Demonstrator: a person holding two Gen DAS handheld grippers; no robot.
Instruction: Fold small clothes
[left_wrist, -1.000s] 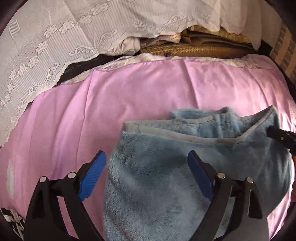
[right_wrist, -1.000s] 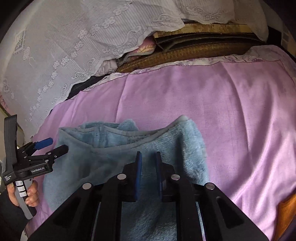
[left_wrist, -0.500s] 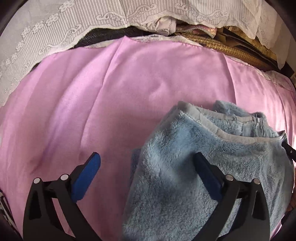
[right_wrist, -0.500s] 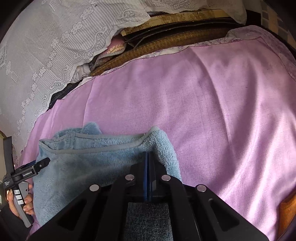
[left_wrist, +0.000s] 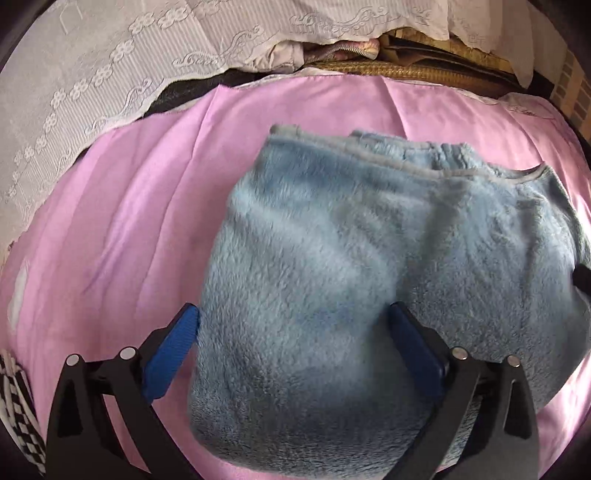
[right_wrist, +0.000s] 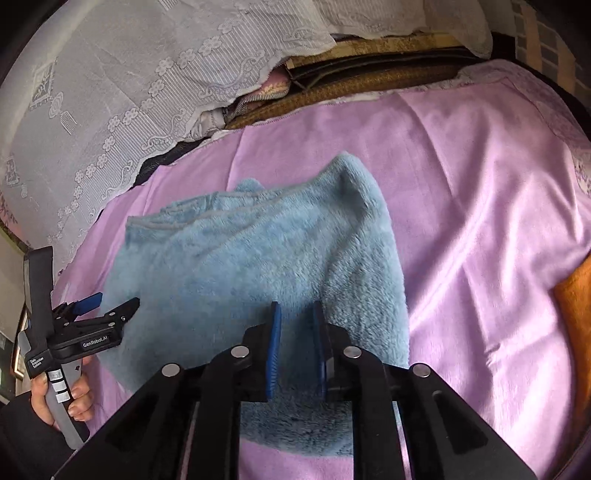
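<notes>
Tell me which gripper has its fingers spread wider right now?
The left gripper: its blue pads straddle the blue fleece garment far apart. The right gripper shows only a narrow gap between its pads.

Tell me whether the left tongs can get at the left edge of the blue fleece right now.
Probably yes. The left tongs are open, straddling the near part of the blue fleece, and nothing lies on that edge; only bare pink sheet sits beside it.
</notes>
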